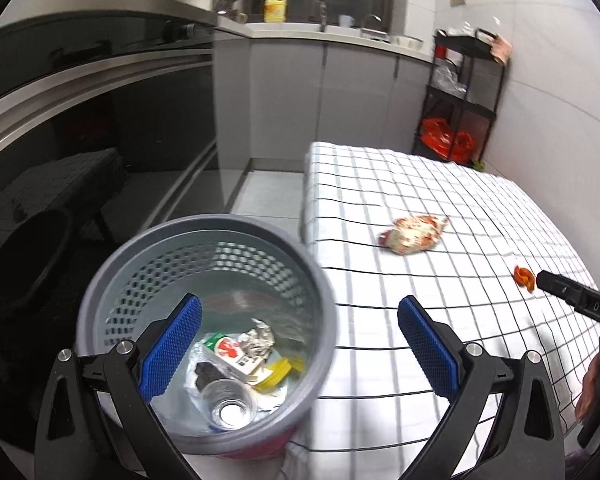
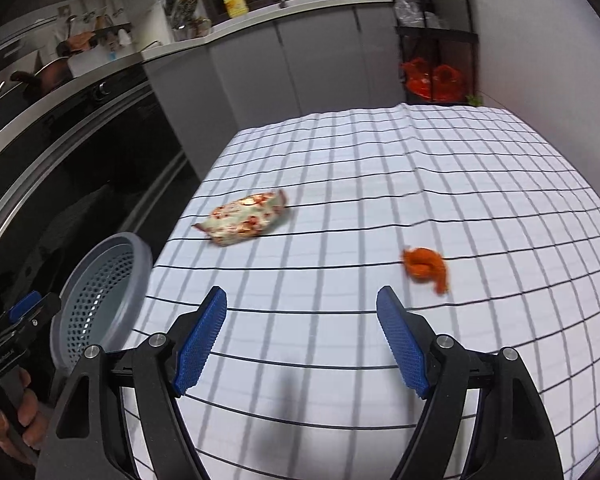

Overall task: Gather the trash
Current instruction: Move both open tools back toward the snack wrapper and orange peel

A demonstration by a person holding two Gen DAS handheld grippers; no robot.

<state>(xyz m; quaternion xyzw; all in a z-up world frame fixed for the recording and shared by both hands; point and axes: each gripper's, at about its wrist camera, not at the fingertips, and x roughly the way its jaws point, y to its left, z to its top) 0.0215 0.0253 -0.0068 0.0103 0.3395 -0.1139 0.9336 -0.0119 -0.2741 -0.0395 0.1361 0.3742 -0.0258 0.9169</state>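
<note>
From the left wrist camera, the left gripper (image 1: 300, 334) is spread wide with nothing between its blue pads (image 1: 171, 346). Directly below and between the jaws, toward the left finger, sits the grey perforated bin (image 1: 100, 280), holding a clear plastic cup (image 1: 230, 404), a crumpled carton (image 1: 230, 354) and yellow scraps (image 1: 278, 372). Ahead and right of the jaws, on the checked tablecloth (image 1: 420, 184), lies a red-and-white snack wrapper (image 1: 414, 234); farther right an orange scrap (image 1: 525, 277) lies just beside the tip of the right gripper (image 1: 556, 286). From the right wrist camera, the right gripper (image 2: 302, 334) is likewise wide open and empty above the cloth. The wrapper (image 2: 246, 222) lies ahead and slightly left, the orange scrap (image 2: 426, 266) ahead right of the right finger, the bin (image 2: 136, 268) at far left.
</note>
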